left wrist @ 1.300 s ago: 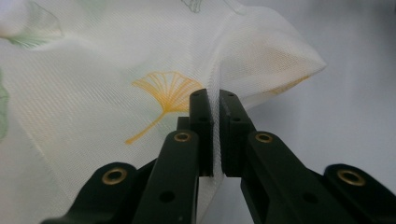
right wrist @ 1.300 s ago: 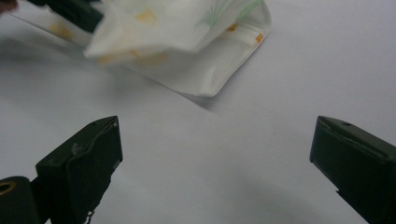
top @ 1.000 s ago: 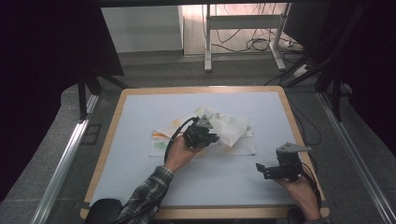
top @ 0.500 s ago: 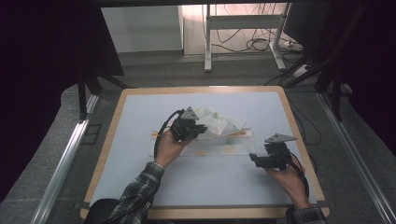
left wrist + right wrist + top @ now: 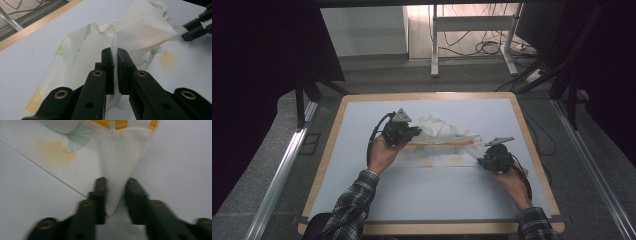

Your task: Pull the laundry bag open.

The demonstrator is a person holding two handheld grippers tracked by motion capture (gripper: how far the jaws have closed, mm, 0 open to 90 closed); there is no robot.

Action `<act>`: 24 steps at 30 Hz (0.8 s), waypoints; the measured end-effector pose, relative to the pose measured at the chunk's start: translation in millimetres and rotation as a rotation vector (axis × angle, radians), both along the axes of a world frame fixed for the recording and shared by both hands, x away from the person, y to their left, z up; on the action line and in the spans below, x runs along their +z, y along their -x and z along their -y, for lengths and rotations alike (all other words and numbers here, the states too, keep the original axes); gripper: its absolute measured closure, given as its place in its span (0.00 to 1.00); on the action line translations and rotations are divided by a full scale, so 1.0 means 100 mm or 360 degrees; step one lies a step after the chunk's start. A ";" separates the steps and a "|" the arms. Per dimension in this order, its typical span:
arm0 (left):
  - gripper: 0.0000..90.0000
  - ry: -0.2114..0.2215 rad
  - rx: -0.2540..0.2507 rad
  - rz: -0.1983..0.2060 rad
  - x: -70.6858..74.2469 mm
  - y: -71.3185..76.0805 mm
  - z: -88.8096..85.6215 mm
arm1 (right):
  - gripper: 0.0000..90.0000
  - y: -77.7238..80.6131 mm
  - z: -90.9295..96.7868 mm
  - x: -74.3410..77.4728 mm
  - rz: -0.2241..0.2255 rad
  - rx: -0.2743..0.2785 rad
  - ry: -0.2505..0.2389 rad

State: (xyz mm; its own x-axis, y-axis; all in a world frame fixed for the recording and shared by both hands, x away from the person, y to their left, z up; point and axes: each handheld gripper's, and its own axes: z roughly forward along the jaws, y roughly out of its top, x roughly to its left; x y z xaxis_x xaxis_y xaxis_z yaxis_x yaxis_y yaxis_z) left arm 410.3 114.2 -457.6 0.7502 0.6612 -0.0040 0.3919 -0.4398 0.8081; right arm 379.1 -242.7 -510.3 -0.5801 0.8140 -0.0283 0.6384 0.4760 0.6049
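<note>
Left gripper [image 5: 114, 72] clamped on mesh bag [image 5: 140, 32]; right gripper [image 5: 115, 192] parted astride its corner.

The mesh bag [image 5: 439, 142] lies on the table [image 5: 362, 120] just behind its middle — the left gripper [image 5: 412, 134] at its left end, the right gripper [image 5: 484, 162] at its near-right corner.
</note>
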 end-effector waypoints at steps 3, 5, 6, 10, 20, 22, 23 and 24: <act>0.95 0.0011 0.0028 0.0012 0.02 -0.01 -0.06 | 0.98 0.03 -0.06 0.02 -0.0050 0.0029 0.0021; 0.95 0.0019 0.0043 0.0026 0.04 0.00 -0.12 | 0.98 0.07 -0.07 0.04 -0.0088 0.0063 0.0004; 0.95 0.0021 0.0054 0.0031 0.05 0.01 -0.15 | 0.98 0.10 -0.07 0.06 -0.0104 0.0085 -0.0012; 0.95 0.0007 0.0111 0.0032 0.08 0.01 -0.28 | 0.99 0.26 -0.06 0.09 -0.0155 0.0152 -0.0034; 0.95 -0.0015 0.0236 0.0033 0.15 -0.05 -0.56 | 0.98 0.63 0.18 0.08 -0.0243 0.0223 -0.0005; 0.96 -0.0012 0.0241 0.0031 0.15 -0.06 -0.57 | 0.98 0.65 0.29 0.08 -0.0250 0.0190 -0.0021; 0.96 -0.0014 0.0244 0.0015 0.14 -0.07 -0.58 | 0.98 0.65 0.35 0.07 -0.0263 0.0170 -0.0061; 0.96 -0.0024 0.0243 0.0010 0.13 -0.08 -0.57 | 0.98 0.64 0.39 0.06 -0.0282 0.0165 -0.0103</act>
State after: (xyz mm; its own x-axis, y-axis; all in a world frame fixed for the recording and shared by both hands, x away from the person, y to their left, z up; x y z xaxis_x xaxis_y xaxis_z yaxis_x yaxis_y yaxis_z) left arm 418.0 170.9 -444.1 0.6410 0.7675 0.0108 0.4502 -0.3874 0.8045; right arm 314.8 -281.8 -503.8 -0.6520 0.7466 0.1320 0.6871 0.5082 0.5193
